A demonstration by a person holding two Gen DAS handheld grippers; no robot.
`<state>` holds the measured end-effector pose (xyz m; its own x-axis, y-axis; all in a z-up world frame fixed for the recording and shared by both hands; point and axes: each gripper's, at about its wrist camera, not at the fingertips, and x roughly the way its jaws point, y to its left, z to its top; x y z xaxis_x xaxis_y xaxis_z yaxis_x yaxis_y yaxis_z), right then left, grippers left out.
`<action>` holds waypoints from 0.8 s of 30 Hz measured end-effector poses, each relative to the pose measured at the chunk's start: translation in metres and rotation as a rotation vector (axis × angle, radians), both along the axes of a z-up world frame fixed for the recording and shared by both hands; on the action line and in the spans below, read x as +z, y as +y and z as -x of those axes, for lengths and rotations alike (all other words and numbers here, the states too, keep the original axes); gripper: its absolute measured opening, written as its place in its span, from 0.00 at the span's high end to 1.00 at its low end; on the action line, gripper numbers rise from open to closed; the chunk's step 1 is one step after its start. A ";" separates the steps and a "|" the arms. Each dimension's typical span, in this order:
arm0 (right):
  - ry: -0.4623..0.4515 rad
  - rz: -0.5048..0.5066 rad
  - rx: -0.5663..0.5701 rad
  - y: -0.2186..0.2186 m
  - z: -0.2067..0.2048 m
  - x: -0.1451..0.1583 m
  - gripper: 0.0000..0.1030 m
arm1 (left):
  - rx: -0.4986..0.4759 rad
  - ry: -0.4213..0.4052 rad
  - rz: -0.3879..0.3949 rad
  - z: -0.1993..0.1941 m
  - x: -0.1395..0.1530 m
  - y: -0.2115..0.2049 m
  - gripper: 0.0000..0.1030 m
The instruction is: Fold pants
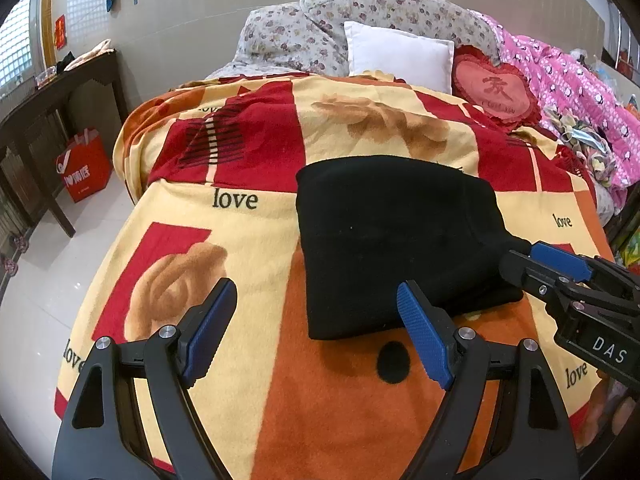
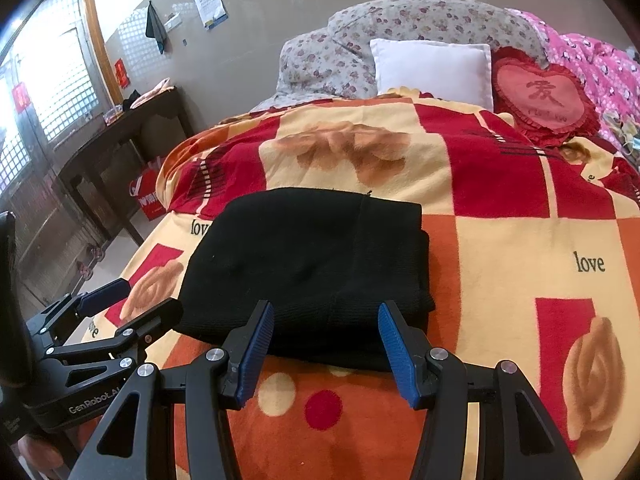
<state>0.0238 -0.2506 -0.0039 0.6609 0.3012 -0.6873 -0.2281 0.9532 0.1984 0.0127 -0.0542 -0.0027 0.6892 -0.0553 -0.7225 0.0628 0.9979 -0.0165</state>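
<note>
The black pants [image 1: 400,240] lie folded into a thick rectangle on the patterned blanket [image 1: 248,248]. They also show in the right wrist view [image 2: 308,272]. My left gripper [image 1: 316,332] is open and empty, just in front of the stack's near left corner. My right gripper [image 2: 326,352] is open and empty, its fingertips at the stack's near edge. In the left wrist view the right gripper [image 1: 532,260] sits at the stack's right side. In the right wrist view the left gripper [image 2: 136,300] is beside the stack's left edge.
A white pillow [image 1: 396,56], a red heart cushion [image 1: 496,88], floral bedding [image 1: 304,28] and a pink quilt [image 1: 580,96] lie at the bed's far end. A dark wooden table [image 1: 52,108] and a red bag [image 1: 84,164] stand on the floor at left.
</note>
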 end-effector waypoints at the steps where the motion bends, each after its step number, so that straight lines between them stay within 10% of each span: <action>1: 0.002 0.000 0.000 0.000 0.000 0.000 0.49 | 0.000 0.001 0.000 0.000 0.000 0.000 0.20; 24: 0.004 0.012 -0.066 -0.031 0.000 -0.007 0.49 | -0.014 -0.023 -0.006 0.001 -0.004 -0.002 0.20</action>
